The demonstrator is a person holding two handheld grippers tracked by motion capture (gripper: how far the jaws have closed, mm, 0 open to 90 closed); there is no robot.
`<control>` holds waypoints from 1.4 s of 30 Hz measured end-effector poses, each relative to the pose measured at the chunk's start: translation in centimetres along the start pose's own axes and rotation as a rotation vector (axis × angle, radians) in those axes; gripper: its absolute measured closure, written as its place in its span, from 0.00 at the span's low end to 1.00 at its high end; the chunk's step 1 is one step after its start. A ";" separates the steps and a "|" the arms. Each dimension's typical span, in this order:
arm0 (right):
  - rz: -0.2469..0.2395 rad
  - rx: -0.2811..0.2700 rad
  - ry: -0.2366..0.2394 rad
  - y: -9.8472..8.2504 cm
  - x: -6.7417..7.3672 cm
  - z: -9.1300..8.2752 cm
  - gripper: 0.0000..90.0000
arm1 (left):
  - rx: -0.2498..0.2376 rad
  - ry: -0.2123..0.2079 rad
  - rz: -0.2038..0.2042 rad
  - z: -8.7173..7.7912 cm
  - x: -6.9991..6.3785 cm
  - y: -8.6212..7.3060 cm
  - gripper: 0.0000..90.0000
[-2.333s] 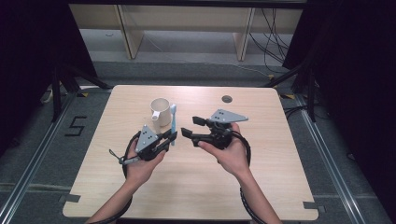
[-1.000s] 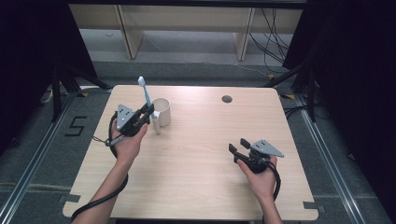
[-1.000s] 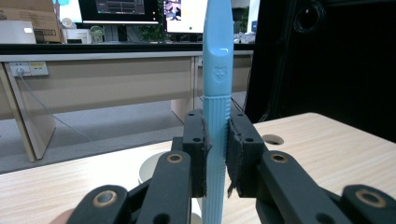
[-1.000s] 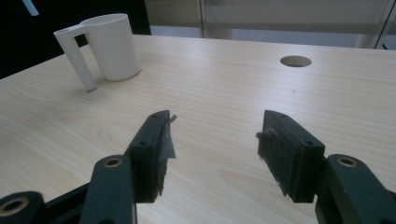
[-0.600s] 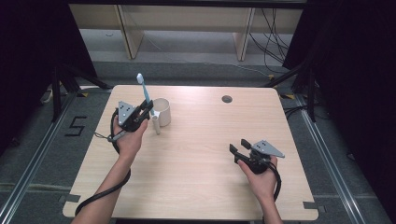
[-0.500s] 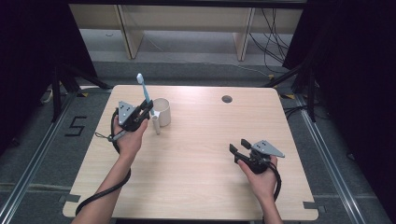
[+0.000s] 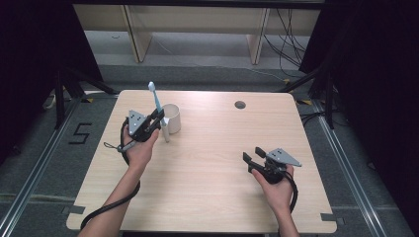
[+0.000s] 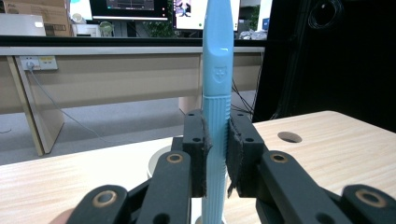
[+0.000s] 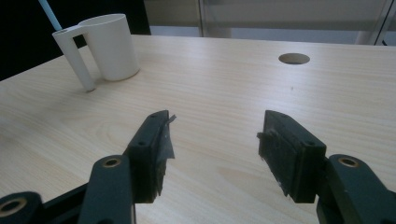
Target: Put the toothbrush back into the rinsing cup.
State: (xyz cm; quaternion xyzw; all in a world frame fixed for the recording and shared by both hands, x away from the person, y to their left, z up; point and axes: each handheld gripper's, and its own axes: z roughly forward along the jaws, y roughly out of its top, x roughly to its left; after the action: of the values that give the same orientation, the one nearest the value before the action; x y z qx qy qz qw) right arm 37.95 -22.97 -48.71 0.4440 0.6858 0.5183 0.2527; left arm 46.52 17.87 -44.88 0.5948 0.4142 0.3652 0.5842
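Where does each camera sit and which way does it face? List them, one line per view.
High view: above the table, looking forward and down; both forearms, left gripper, right gripper.
Left gripper view: along its fingers clamping the upright toothbrush.
Right gripper view: between open fingers, across the table.
Shared: the white mug.

Even overhead light is falling on the table, leaving the surroundings on both sides in near black. Soft, short shadows are lying under the right gripper and beside the cup. In the left gripper view the jaws at the bottom edge are blurring, while the toothbrush between them is staying sharp; monitors behind it are glaring white.
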 end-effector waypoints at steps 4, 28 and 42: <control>0.001 0.002 -0.005 0.1 0.0 -0.1 0.48 | -0.002 -0.003 0.004 0.1 0.0 -0.2 0.88; 0.017 -0.006 0.005 0.0 -0.1 -0.2 0.48 | 0.022 0.003 0.009 0.4 0.0 -2.2 0.87; 0.045 0.011 0.007 0.0 0.1 -0.1 0.48 | 0.037 0.011 0.012 0.6 0.0 -3.5 0.87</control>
State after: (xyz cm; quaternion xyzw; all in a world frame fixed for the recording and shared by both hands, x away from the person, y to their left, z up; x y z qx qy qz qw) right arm 37.81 -22.99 -48.65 0.4590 0.6792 0.5216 0.2363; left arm 46.80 17.56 -48.39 0.6057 0.4206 0.3644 0.5687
